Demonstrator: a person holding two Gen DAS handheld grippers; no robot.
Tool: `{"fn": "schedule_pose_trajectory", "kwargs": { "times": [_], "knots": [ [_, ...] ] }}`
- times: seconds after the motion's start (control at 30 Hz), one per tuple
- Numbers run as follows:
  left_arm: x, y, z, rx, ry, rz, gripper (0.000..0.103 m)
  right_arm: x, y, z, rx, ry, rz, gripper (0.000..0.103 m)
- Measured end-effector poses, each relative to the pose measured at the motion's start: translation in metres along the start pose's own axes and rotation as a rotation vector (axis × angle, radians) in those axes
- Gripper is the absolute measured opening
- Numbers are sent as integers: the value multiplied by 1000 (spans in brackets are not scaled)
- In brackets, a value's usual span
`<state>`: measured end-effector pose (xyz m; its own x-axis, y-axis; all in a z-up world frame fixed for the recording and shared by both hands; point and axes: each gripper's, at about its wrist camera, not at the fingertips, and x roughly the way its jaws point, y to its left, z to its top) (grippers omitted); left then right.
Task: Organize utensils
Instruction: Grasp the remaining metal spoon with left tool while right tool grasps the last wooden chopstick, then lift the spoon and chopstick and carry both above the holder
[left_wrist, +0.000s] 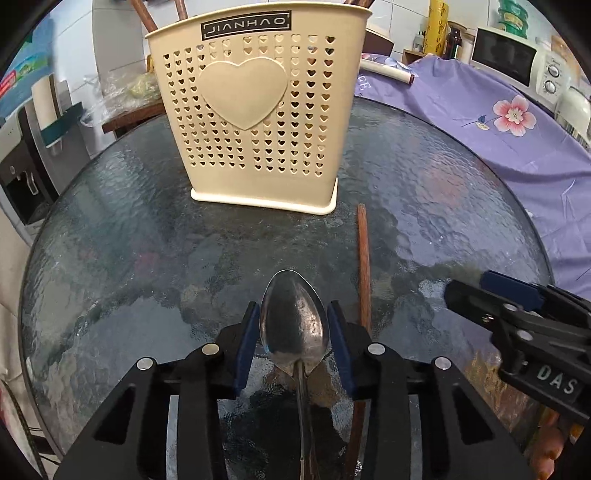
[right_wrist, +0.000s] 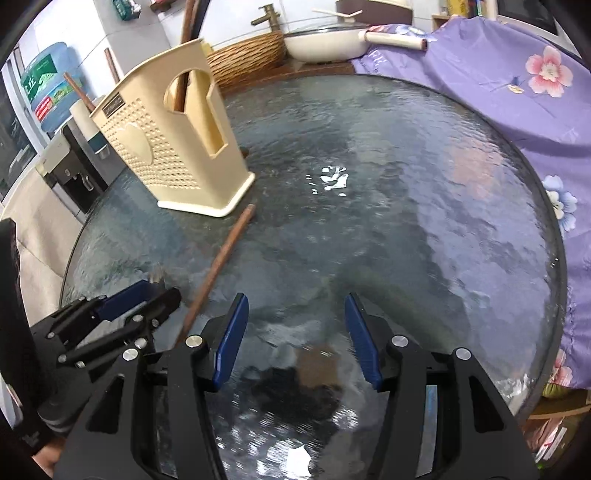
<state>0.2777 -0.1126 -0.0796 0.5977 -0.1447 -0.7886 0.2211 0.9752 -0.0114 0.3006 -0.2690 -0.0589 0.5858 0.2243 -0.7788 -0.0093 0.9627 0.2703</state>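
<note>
Holder (left_wrist: 258, 122) blocks the table's (right_wrist: 406, 184) far left; chopstick (left_wrist: 364, 266) lies before it; right half open.

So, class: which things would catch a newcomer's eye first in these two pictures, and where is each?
The cream plastic utensil holder with heart-shaped holes stands at the far side of the round rippled-glass table. Nearer, the left gripper has its jaws around a shiny metal spoon, with a brown wooden chopstick lying on the glass beside it.
</note>
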Motion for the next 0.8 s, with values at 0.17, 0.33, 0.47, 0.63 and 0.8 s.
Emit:
{"fn": "schedule_pose_trajectory", "kwargs": {
  "times": [0.17, 0.33, 0.47, 0.63, 0.8],
  "knots": [
    [0, 10, 1, -20, -3, -44, 37, 16, 20, 17, -25, 44, 0, 55],
    [-2, 23, 0, -37, -11, -49, 36, 37, 39, 31, -46, 86, -30, 53],
    [-7, 32, -1, -52, -28, -44, 36, 47, 53, 37, -70, 88, -76, 44],
    [-13, 38, -1, -57, -47, -27, 36, 54, 69, 39, -110, 98, -133, 30],
    [-15, 42, -2, -51, -54, -17, 36, 58, 83, 36, -170, 92, -186, 15]
  ]
}}
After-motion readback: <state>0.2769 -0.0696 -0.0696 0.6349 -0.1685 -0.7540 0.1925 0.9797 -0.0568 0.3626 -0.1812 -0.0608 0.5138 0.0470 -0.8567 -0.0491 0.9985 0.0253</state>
